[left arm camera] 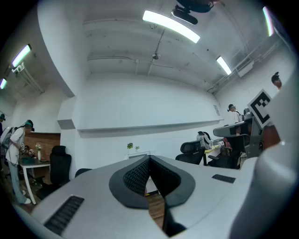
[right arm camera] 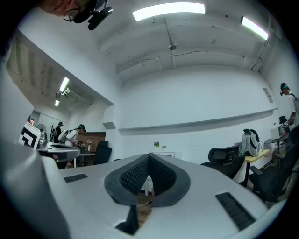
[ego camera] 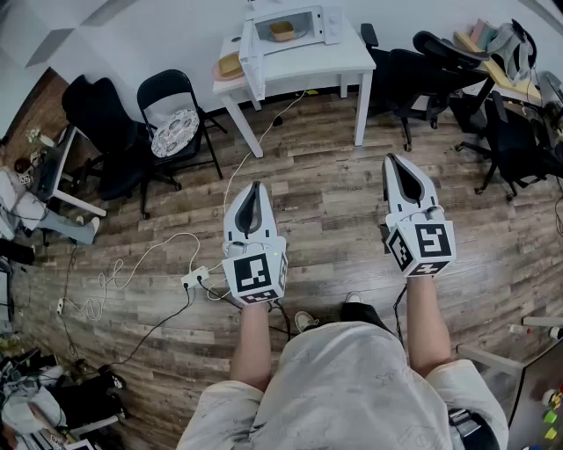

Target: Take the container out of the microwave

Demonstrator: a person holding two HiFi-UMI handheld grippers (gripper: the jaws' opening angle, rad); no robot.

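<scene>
- Currently, my left tool (ego camera: 256,187) is pressed shut with nothing in it; in the left gripper view its two dark ribbed pads (left arm camera: 138,175) meet at the tip.
- My right tool (ego camera: 392,160) is also fully closed and empty, and its pads (right arm camera: 134,173) touch along their length in the right gripper view.
- Both tools are held level over the grey-brown wood plank floor (ego camera: 325,198), side by side and well apart from the white rectangular table (ego camera: 345,60) ahead.
- On that table stands the white microwave oven (ego camera: 332,24) with its door (ego camera: 252,60) swung open to the left.
- The tan, shallow container (ego camera: 281,30) sits inside the microwave's cavity, untouched by either tool.
- Just left of the open door, a second tan item on a pink plate (ego camera: 230,67) rests at the table's edge.
- A black folding chair with a patterned round cushion (ego camera: 174,130) stands left of the table.
</scene>
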